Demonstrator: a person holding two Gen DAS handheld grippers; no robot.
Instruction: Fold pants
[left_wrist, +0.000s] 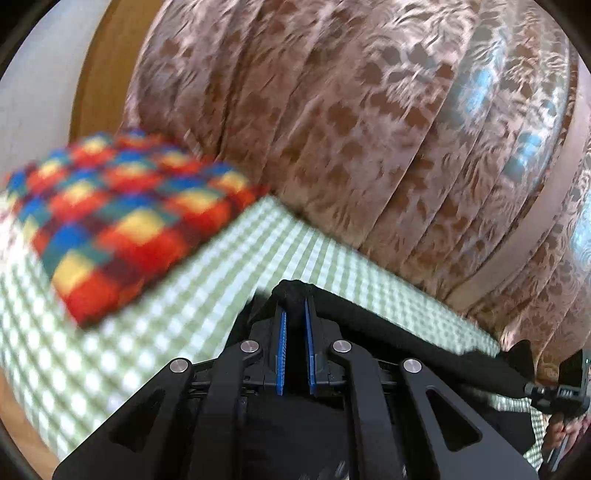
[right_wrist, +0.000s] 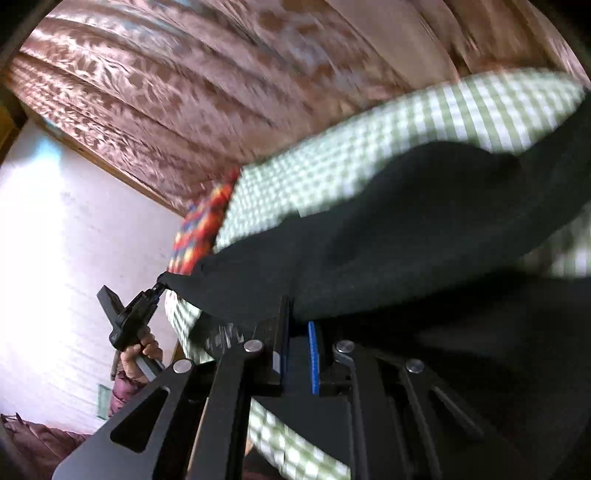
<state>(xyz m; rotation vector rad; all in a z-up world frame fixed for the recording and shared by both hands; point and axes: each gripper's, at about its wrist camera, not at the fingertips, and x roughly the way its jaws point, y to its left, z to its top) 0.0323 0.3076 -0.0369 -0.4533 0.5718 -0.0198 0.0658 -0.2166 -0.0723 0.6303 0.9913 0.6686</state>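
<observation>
A long pleated curtain of shiny pinkish-brown fabric with a darker brown leaf pattern (left_wrist: 351, 122) filled the left wrist view from twelve to three o'clock, catching bluish daylight on its folds. At ten o'clock stood a plain white wall (right_wrist: 66, 236) edged by a brown wooden frame (left_wrist: 99, 74). Below, a bed sheet of pale green-and-white gingham cloth (left_wrist: 207, 280) spread toward six o'clock. At nine o'clock lay a fuzzy cushion checked in red, yellow and blue (left_wrist: 122, 221), blurred.
</observation>
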